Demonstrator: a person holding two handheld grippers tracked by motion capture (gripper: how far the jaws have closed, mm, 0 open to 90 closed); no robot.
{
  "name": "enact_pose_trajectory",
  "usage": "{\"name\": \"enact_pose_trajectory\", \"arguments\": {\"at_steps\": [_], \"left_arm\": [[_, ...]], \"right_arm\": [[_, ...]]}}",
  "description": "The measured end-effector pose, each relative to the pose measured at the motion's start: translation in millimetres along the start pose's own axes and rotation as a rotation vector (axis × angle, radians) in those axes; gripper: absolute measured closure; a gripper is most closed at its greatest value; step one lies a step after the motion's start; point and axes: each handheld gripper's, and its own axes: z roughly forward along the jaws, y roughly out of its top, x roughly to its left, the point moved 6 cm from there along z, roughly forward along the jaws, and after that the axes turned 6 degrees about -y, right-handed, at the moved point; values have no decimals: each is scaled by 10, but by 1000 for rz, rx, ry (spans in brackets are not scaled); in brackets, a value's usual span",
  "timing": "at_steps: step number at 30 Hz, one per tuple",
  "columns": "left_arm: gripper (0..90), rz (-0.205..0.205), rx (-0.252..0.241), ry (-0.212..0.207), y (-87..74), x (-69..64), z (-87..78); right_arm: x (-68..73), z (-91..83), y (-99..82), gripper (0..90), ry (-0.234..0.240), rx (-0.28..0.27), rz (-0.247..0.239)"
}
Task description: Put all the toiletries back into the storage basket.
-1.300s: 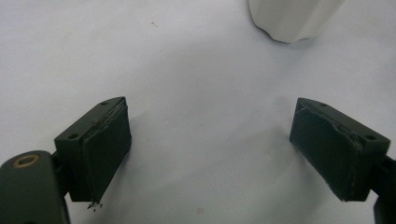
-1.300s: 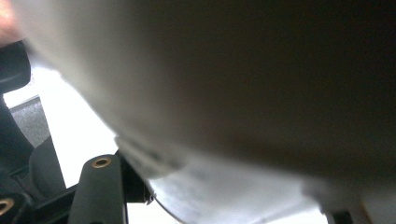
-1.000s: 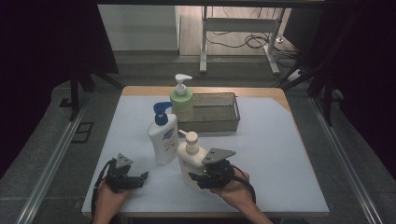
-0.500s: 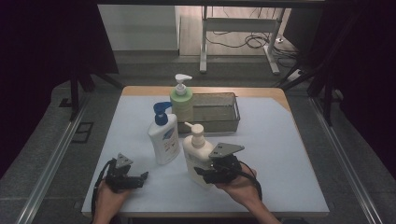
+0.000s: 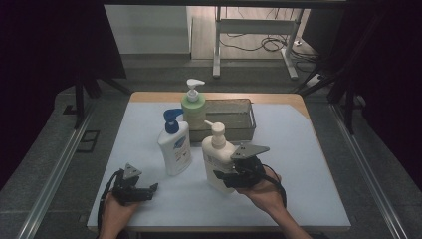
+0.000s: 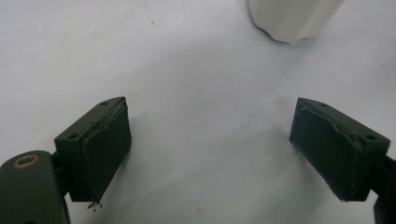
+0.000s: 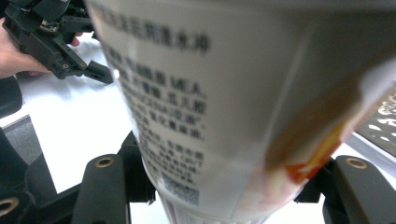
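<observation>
A cream pump bottle (image 5: 216, 155) with an orange-marked label stands out at the table's front middle, and my right gripper (image 5: 230, 177) is shut on its lower body. In the right gripper view the bottle (image 7: 224, 112) sits between both jaws, printed text facing the camera. My left gripper (image 5: 148, 189) rests low on the white table at the front left, open with nothing in it. In the left gripper view its pads (image 6: 109, 149) stand wide apart over bare table, and the base of a white bottle (image 6: 292, 18) is ahead.
A white bottle with a blue pump (image 5: 175, 146) stands left of the cream one. Behind them a green pump bottle (image 5: 193, 106) stands beside a mesh basket (image 5: 234, 117). The right gripper view also shows the left gripper (image 7: 60, 42) in a hand.
My right gripper has carried the cream bottle to the right and a little away from the person. The left gripper has stayed put.
</observation>
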Motion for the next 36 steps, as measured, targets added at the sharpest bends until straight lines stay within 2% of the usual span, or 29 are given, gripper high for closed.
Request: {"name": "enact_pose_trajectory", "arguments": {"at_steps": [12,23,36], "left_arm": [[122,0,0,0,0,0,0],[122,1,1,-1,0,1,0],[122,0,-2,0,0,1,1]], "right_arm": [[-180,-63,139,395,-27,-4,14],[-436,-106,326,396,-71,-20,47],[-618,-82,514,396,-114,-37,67]]}}
